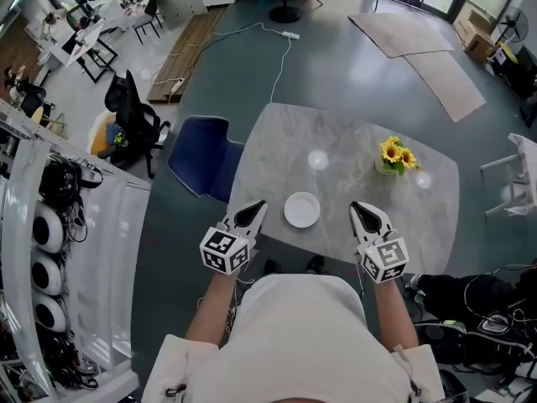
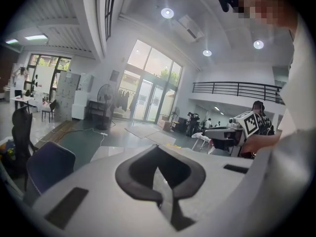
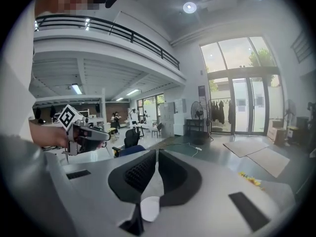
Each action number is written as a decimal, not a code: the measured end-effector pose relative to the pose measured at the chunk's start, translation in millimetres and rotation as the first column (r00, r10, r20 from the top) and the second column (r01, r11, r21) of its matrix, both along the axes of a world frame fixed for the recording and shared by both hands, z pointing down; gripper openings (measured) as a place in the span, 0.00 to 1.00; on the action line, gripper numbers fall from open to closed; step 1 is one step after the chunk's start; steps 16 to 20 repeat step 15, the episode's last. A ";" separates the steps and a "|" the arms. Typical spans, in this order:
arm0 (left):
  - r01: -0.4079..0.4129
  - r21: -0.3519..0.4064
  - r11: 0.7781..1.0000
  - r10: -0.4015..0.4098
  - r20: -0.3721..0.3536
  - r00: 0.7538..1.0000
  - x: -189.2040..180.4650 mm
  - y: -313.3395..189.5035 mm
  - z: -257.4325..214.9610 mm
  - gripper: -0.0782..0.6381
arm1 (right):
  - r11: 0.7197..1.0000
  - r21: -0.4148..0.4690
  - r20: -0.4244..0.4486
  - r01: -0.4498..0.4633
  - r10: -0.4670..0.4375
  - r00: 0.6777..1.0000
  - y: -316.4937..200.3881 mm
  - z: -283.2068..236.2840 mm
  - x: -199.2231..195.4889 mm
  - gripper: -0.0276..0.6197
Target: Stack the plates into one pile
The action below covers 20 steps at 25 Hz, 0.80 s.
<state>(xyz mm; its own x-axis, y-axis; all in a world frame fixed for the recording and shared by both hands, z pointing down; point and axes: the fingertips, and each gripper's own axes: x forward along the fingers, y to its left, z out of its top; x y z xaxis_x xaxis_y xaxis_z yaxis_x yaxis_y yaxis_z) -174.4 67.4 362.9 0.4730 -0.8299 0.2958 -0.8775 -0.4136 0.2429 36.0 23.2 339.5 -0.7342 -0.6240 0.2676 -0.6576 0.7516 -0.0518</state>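
A round white plate (image 1: 301,209) lies near the front edge of the grey marble table (image 1: 344,141); from above I cannot tell if more plates lie under it. My left gripper (image 1: 254,211) hangs just left of the plate, jaws shut and empty. My right gripper (image 1: 361,211) hangs to the plate's right, also shut with nothing in it. Both are apart from the plate. In the right gripper view the plate (image 3: 149,209) shows low down behind the shut right gripper (image 3: 156,154). The left gripper (image 2: 157,164) in its own view shows only table beyond it.
A small vase of yellow flowers (image 1: 397,155) stands on the table's right half. A blue chair (image 1: 201,154) is pushed against the table's left edge, and a black office chair (image 1: 134,112) stands further left. White racks (image 1: 59,225) line the left side.
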 end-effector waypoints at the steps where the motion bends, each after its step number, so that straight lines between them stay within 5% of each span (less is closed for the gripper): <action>1: 0.004 0.000 1.000 -0.004 -0.004 1.000 -0.8 -0.1 -0.1 0.12 | 1.000 0.000 0.002 0.004 -0.004 1.000 -0.1 -0.4 -1.1 0.11; 20: 0.042 -0.001 0.999 -0.042 -0.015 0.999 -13.8 8.7 2.3 0.12 | 0.999 -0.036 0.044 0.001 0.001 0.999 1.0 -1.1 0.3 0.11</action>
